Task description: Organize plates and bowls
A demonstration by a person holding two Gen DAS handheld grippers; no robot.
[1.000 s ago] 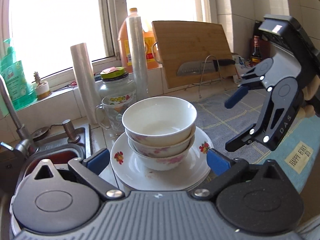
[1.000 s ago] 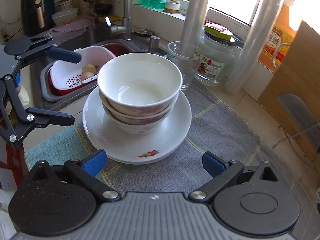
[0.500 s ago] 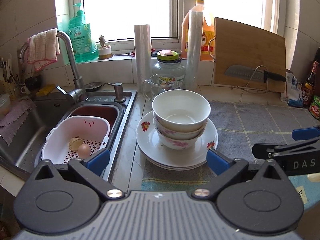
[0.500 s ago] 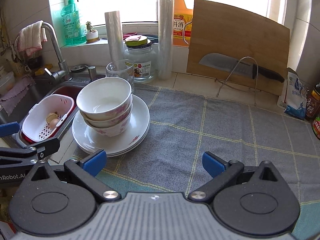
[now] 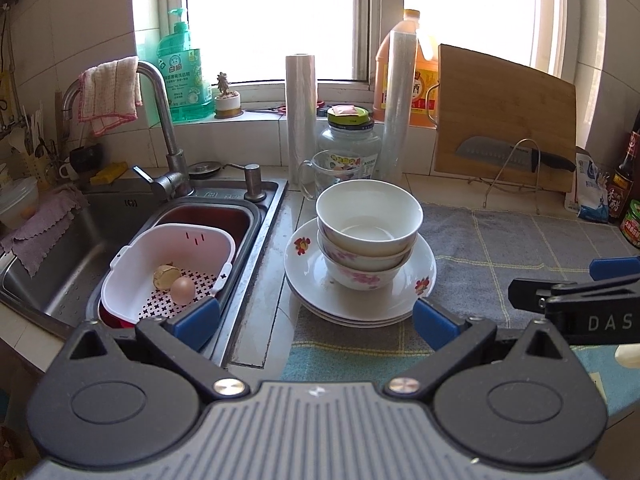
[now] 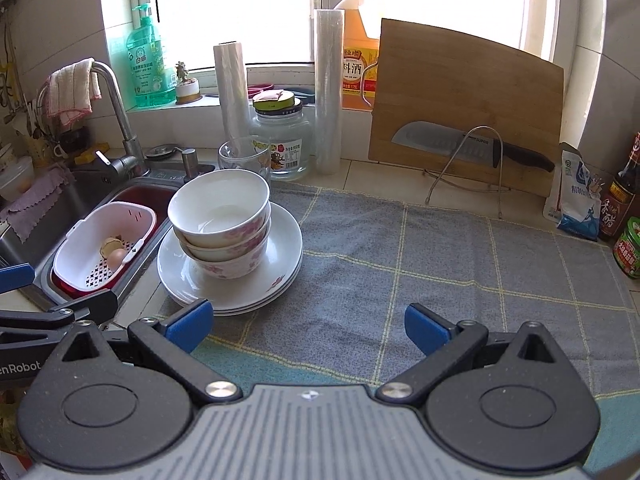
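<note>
Three nested bowls (image 5: 369, 236) sit on the stacked plates (image 5: 360, 280) just ahead of your left gripper (image 5: 316, 316) and ahead-left of your right gripper (image 6: 306, 326), both wide and holding nothing. You've drawn back since a second ago. Bare grey mat (image 6: 440, 256) spreads rightward; the sink (image 5: 256, 216) edges the plates' left.

The left gripper (image 5: 316, 318) is being shown as black linkage arms joined by silver screws, tipped with blue pads (image 5: 198, 316) over a ribbed grey body. The right gripper (image 6: 306, 322) is being seen built alike, with white "DAS" lettering (image 5: 609, 322) printed on its side.
</note>
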